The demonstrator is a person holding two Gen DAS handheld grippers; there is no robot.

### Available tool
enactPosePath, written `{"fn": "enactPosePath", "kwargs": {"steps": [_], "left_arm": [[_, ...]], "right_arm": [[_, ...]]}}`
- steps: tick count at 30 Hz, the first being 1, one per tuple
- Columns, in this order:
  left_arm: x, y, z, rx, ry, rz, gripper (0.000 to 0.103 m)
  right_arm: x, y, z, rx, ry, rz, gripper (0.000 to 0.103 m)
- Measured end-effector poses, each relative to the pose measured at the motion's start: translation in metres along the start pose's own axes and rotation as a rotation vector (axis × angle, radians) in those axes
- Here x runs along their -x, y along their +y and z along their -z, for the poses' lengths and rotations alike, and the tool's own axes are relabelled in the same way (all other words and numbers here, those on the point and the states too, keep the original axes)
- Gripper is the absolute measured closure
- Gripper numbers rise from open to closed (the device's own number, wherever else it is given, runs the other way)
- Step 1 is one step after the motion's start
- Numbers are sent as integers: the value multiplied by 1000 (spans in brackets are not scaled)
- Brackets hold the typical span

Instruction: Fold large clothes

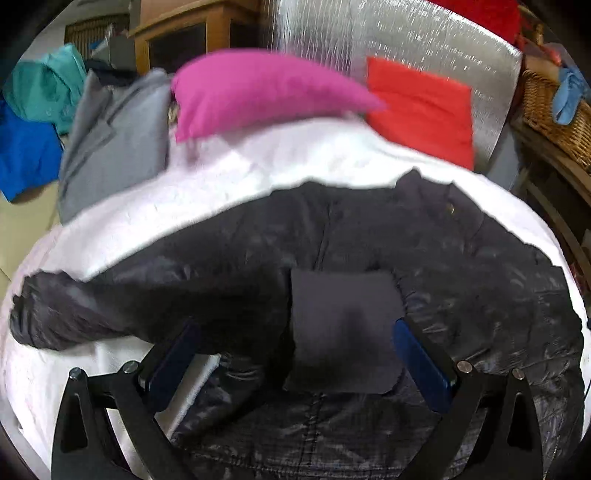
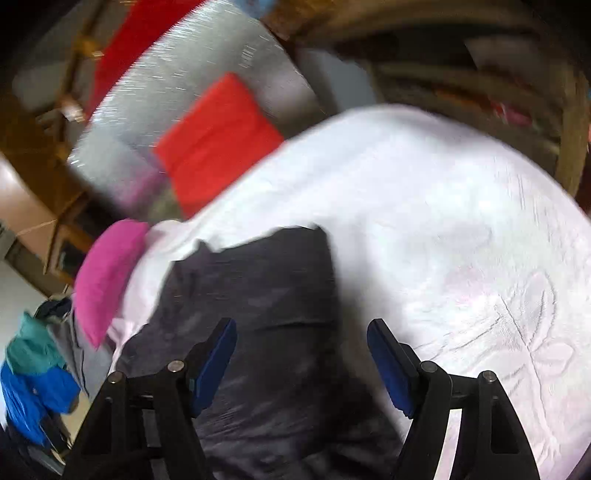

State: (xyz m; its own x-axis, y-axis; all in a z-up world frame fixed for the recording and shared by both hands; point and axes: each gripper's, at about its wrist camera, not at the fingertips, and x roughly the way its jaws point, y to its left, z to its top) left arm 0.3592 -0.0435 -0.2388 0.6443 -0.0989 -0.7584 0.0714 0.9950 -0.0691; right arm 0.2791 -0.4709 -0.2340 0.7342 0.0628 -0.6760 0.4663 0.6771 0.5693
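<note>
A large black padded jacket [image 1: 424, 251] lies spread on a white embossed bedspread [image 1: 184, 199]. One sleeve [image 1: 66, 310] stretches to the left. A flat dark cloth patch [image 1: 343, 328] lies on the jacket's middle. My left gripper [image 1: 295, 328] is open just above the jacket, its blue pads on either side of that patch. In the right wrist view the jacket [image 2: 266, 295] lies on the bedspread [image 2: 461, 221]. My right gripper [image 2: 301, 330] is open and empty, hovering over the jacket's right edge. This view is blurred.
A pink pillow [image 1: 258, 92] and a red pillow [image 1: 421, 110] lie at the bed's far end against a silver headboard [image 1: 406, 33]. A folded grey garment [image 1: 110, 140], teal and blue clothes [image 1: 33, 122] lie at the left. A wicker basket [image 1: 554, 118] stands at the right.
</note>
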Motion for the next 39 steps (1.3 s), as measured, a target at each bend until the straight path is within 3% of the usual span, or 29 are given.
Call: {"fn": "enactPosePath", "kwargs": {"steps": [3, 6, 8, 9, 11, 15, 16, 18, 21, 24, 25, 26, 27, 29, 31, 35, 39], "left_arm": [[-6, -2, 1, -2, 10, -1, 0], [-12, -5, 3, -18, 18, 6, 8], [-17, -8, 4, -35, 27, -22, 16], [-20, -9, 5, -45, 32, -43, 23], [-21, -6, 5, -42, 33, -53, 32], [-21, 1, 2, -10, 44, -37, 34], [-21, 1, 2, -12, 45, -40, 34], [-20, -1, 3, -28, 48, -51, 34], [-13, -1, 4, -33, 58, -38, 34], [5, 8, 5, -7, 48, 3, 33], [11, 14, 6, 3, 40, 7, 32], [17, 22, 6, 16, 33, 6, 31], [25, 33, 7, 42, 19, 4, 29], [39, 58, 8, 106, -12, -14, 28], [55, 93, 10, 203, -42, -60, 27], [73, 162, 21, 417, -81, -126, 23], [69, 242, 34, 684, -65, -104, 22]], "right_arm": [[-26, -11, -9, -22, 37, -55, 26], [-55, -5, -4, 13, 121, -59, 30], [-69, -4, 9, 43, 154, -49, 67], [-75, 1, 14, 66, 169, -24, 67], [-65, 13, 17, 110, 112, 13, 83], [-21, 36, 15, 151, -44, -34, 85], [-20, 40, 18, 180, -55, -8, 85], [-37, 33, 23, 185, 9, 62, 85], [-67, 24, 30, 123, 123, 123, 80], [-42, 33, 22, 95, 70, 98, 71], [-26, 38, 22, 95, 13, 91, 53], [-13, 39, 24, 99, -23, 89, 25], [0, 44, 28, 106, -71, 79, 17], [23, 56, 37, 132, -166, 41, 16], [38, 73, 48, 181, -206, -3, 16], [52, 90, 73, 207, -208, -73, 16], [59, 99, 92, 218, -180, -135, 16]]}}
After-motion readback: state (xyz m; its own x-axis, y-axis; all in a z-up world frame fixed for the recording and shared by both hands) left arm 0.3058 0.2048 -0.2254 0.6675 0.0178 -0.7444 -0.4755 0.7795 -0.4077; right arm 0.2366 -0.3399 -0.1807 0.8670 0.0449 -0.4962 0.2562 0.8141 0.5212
